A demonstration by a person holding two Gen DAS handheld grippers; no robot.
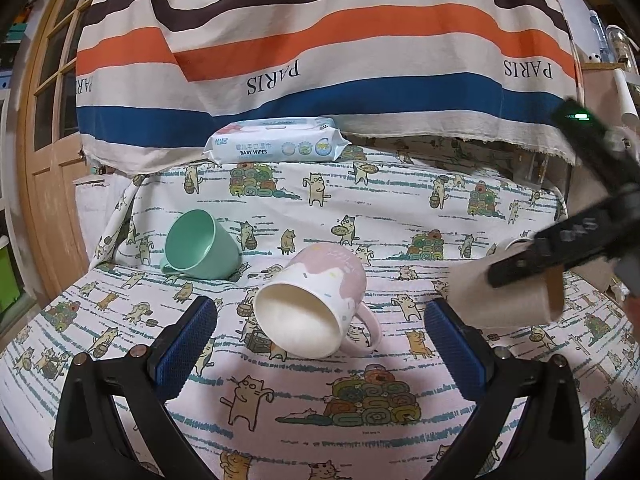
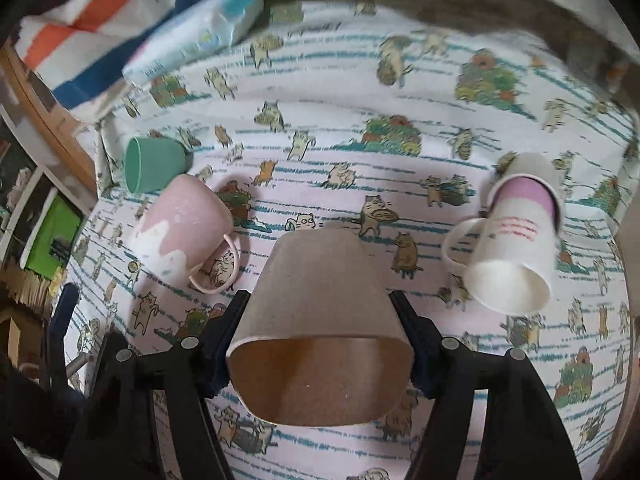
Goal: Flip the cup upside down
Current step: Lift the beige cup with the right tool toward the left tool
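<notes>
My right gripper (image 2: 320, 344) is shut on a beige paper cup (image 2: 320, 292), squeezing its rim out of round; its mouth faces the camera and its base points away, above the cloth. In the left wrist view the same cup (image 1: 504, 300) hangs at the right under the right gripper (image 1: 520, 268). My left gripper (image 1: 320, 320) is open and empty, its blue pads either side of a pink-and-white mug (image 1: 316, 304) lying on its side, not touching it. That mug also shows in the right wrist view (image 2: 180, 232).
A mint green cup (image 1: 200, 246) lies on its side at back left. A white mug with a purple band (image 2: 516, 240) lies on its side at right. A baby wipes pack (image 1: 276, 146) sits at the back under a striped hanging cloth (image 1: 320, 40). A cat-print cloth (image 1: 320, 400) covers the table.
</notes>
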